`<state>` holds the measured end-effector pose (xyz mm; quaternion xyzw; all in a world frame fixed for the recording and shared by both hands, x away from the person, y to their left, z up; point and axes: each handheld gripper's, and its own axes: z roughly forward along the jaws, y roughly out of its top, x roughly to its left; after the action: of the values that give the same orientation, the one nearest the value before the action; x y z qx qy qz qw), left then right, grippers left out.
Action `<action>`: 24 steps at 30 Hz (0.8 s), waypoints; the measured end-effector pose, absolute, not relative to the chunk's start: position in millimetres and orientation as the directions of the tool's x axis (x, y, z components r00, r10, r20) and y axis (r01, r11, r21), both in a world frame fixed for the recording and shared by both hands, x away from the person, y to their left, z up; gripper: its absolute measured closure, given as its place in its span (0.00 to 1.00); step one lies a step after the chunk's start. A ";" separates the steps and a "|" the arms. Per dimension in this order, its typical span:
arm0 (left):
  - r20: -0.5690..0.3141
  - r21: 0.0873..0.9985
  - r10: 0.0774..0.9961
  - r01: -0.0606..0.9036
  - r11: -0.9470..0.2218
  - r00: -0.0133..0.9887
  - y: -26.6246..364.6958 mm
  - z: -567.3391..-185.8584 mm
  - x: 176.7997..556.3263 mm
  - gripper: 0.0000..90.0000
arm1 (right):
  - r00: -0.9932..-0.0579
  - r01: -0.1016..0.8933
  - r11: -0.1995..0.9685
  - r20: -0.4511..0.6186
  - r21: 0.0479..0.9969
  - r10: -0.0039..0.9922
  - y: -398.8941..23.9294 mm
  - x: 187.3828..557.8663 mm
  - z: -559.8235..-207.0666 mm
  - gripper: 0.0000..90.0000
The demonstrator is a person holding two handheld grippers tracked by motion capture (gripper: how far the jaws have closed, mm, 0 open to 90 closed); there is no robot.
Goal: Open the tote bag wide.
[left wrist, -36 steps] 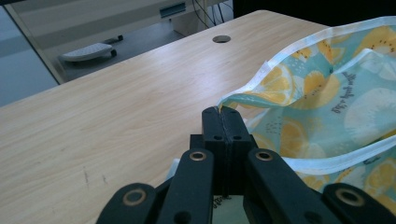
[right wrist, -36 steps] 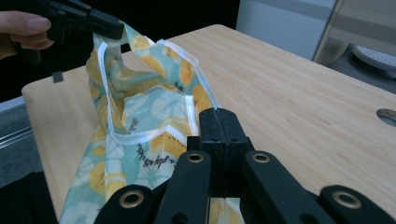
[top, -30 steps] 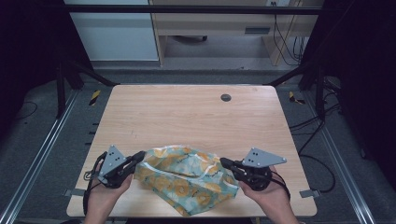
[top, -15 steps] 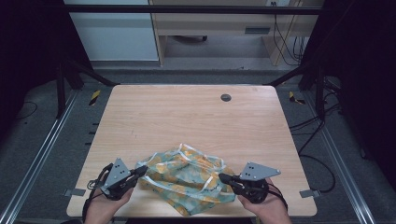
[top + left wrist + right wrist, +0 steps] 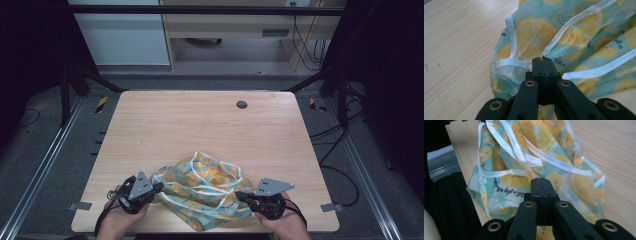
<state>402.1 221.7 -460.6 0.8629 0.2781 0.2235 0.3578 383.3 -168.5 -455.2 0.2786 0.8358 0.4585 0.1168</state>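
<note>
A crumpled piece of thin lemon-print cloth (image 5: 202,187), teal with white binding tape along its edges, is seen lying on the table (image 5: 200,120) close to its near edge, roughly midway between the two near corners. It is gripped at both ends: the left hand-held gripper (image 5: 159,187) is clamped on the cloth's left side, and in the left gripper view its jaws are pressed together with a pinch of fabric and white edging (image 5: 541,56) caught at the tips. The right hand-held gripper (image 5: 239,196) is likewise closed on the cloth's right side, the jaws being seen meeting over the fabric (image 5: 539,181) in the right gripper view. The work is judged to be at an early or middle stage: the cloth has been taken hold of at two points and set low on the table, but it is not yet spread or folded, since it lies bunched, with folds and loose loops of tape across its middle. Flattening or stretching it out, and any neat folding, appears to be left to do.
</note>
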 end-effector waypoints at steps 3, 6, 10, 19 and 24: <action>0.193 0.727 0.640 0.329 -0.602 0.744 219.8 -464.8 403.9 1.00 | -0.822 0.364 0.451 0.053 0.815 0.567 -167.5 383.8 -460.0 1.00; 0.205 0.710 0.635 0.333 -0.621 0.745 218.8 -467.0 406.3 1.00 | -0.819 0.373 0.488 0.033 0.789 0.572 -168.7 385.0 -464.9 1.00; 0.233 0.679 0.628 0.338 -0.651 0.742 219.8 -467.7 409.2 1.00 | -0.806 0.390 0.508 0.018 0.768 0.591 -171.0 386.1 -467.6 1.00; 0.219 0.707 0.630 0.324 -0.629 0.745 220.2 -465.2 406.4 0.96 | -0.810 0.381 0.487 0.029 0.786 0.586 -171.1 383.3 -462.9 1.00; 0.213 0.754 0.635 0.289 -0.590 0.742 222.8 -458.1 398.3 0.80 | -0.820 0.356 0.461 0.035 0.812 0.572 -168.4 380.6 -449.6 0.91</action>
<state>398.3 222.8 -458.1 0.8593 0.2689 0.2380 0.3642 380.6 -168.4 -449.6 0.2744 0.8460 0.4405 0.1223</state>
